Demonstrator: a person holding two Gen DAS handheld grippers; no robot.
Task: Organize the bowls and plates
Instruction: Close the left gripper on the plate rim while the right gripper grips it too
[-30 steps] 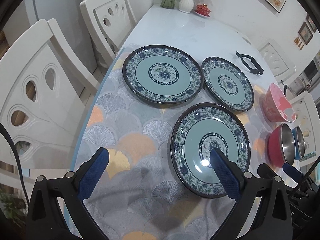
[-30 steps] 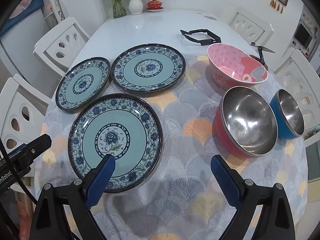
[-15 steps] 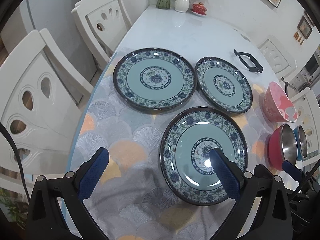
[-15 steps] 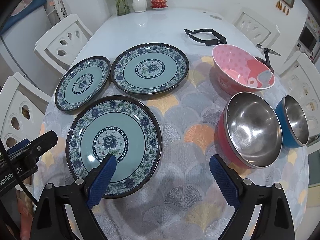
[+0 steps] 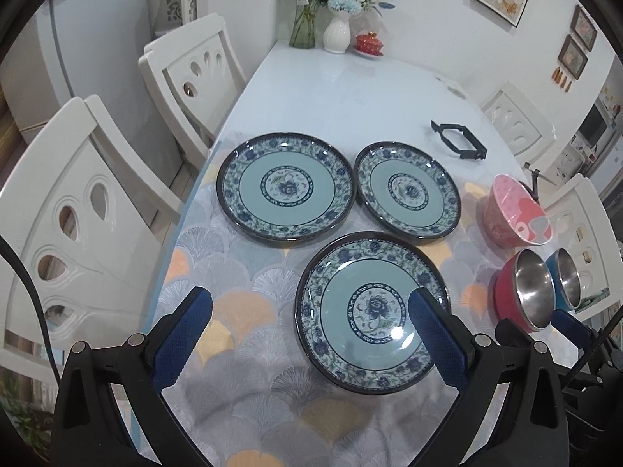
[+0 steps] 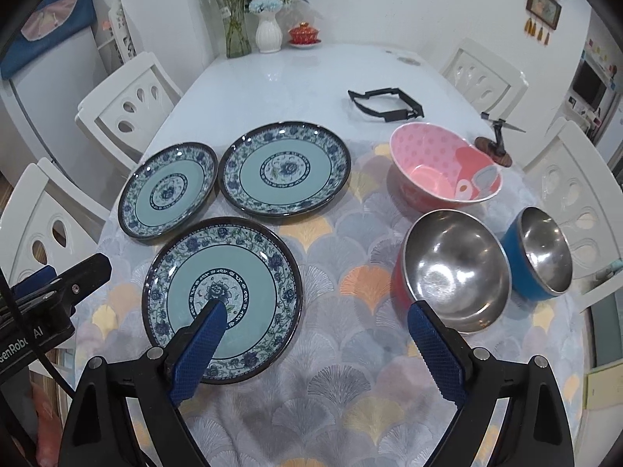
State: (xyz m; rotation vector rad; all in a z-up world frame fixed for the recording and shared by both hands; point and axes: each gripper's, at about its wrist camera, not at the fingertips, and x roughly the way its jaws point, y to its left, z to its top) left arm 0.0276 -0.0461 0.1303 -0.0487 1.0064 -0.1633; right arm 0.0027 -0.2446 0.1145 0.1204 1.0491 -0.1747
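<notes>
Three blue-patterned plates lie on the fan-print cloth: a near one [image 5: 372,311] [image 6: 222,297], a far large one [image 5: 286,188] [image 6: 284,169] and a smaller one [image 5: 407,190] [image 6: 168,190]. A pink bowl [image 6: 444,167] [image 5: 516,214], a red steel-lined bowl [image 6: 453,272] [image 5: 525,290] and a blue steel-lined bowl [image 6: 539,251] [image 5: 566,278] stand to the right. My left gripper [image 5: 309,330] is open and empty, above the near plate's left side. My right gripper [image 6: 317,332] is open and empty, between the near plate and the red bowl.
A white oval table [image 6: 296,78] with white chairs [image 5: 58,214] [image 6: 483,74] around it. A black frame [image 6: 385,103] and a small stand [image 6: 496,146] lie behind the bowls. Vases [image 6: 268,29] and a red lidded cup [image 6: 303,35] stand at the far end.
Both grippers have tilted up and drawn back a little, so the plates and bowls sit lower in view. Nothing on the table has moved. Both stay open.
</notes>
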